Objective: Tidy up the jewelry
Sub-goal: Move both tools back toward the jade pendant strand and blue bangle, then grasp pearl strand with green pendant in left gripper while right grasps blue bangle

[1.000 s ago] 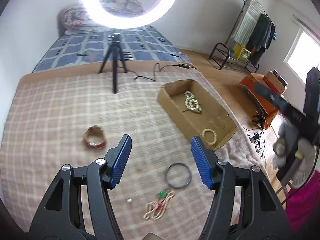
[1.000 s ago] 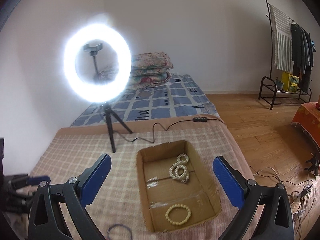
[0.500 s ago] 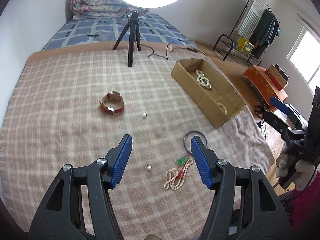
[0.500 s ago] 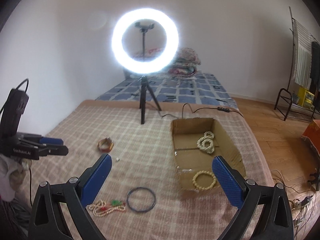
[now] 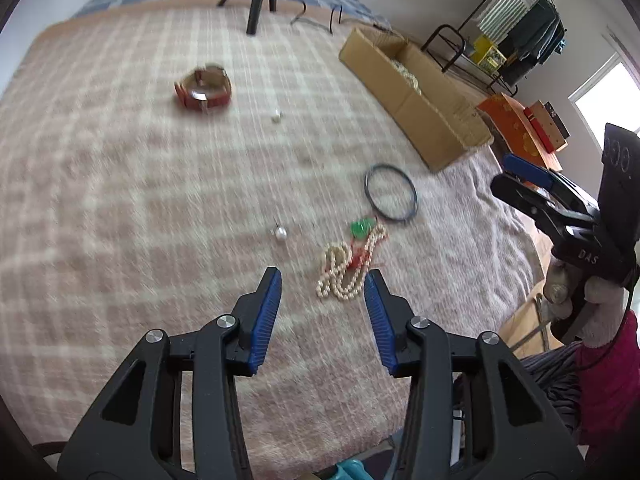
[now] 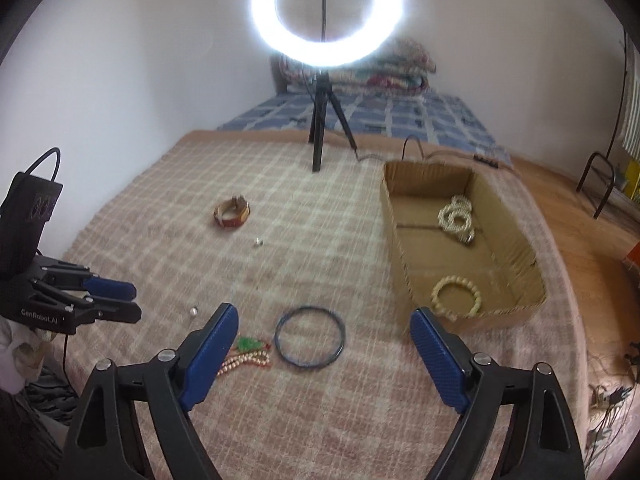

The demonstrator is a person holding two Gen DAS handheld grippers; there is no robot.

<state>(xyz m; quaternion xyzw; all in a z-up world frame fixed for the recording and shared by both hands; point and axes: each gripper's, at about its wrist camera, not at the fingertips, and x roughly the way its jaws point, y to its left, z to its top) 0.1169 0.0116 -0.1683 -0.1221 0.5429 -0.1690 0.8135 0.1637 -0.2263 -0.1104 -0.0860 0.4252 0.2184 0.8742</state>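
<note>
White walls (image 6: 140, 60) enclose a bed under a checked blanket (image 6: 320, 220); a lit ring light (image 6: 326, 12) on a tripod, wooden floor (image 6: 580, 216), perhaps a clothes rack (image 5: 516, 28), bright window (image 5: 612, 84).

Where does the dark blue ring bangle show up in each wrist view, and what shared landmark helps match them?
Left wrist: the blue bangle lies right of centre on the blanket, beyond the beaded necklace.
Right wrist: the blue bangle lies low at centre, flat between that gripper's fingers.
Shared landmark: the cardboard box, to the right of the bangle in both views.
</note>
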